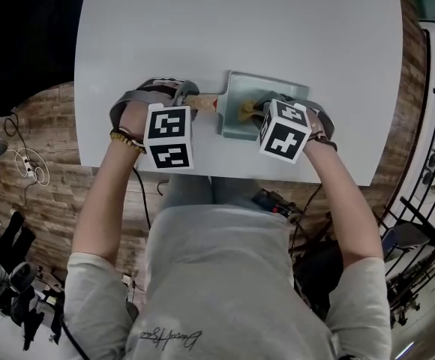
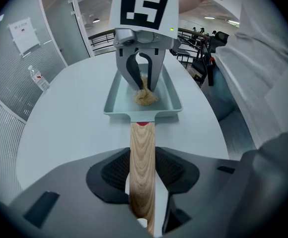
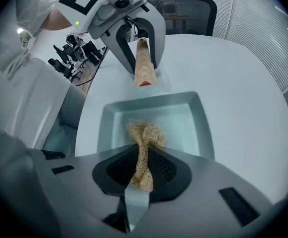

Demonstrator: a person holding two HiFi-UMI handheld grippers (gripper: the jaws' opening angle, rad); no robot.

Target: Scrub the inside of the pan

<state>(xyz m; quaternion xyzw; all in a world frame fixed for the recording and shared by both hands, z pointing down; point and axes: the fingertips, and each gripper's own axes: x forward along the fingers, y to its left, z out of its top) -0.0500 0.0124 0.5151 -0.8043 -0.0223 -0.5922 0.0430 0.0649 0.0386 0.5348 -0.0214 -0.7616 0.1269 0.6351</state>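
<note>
A pale grey-green rectangular pan (image 1: 234, 122) lies on the white table, its wooden handle (image 1: 202, 102) pointing left. My left gripper (image 2: 143, 170) is shut on that handle (image 2: 142, 152), pads pressed on both sides. My right gripper (image 3: 143, 167) is shut on a tan fibrous scrubber (image 3: 145, 135), whose loose end rests on the pan's floor (image 3: 183, 125). In the left gripper view the right gripper (image 2: 143, 81) stands over the pan (image 2: 116, 100) with the scrubber (image 2: 145, 97) under its tips. The right gripper view shows the left gripper (image 3: 143, 53) clamped on the handle (image 3: 144, 71).
The round white table (image 1: 240, 28) stretches beyond the pan; its near edge runs just below both grippers. A water bottle (image 2: 38, 78) stands at the table's far side. An office chair (image 3: 176, 4) sits behind the table. Cables and stands lie on the wooden floor (image 1: 30, 163).
</note>
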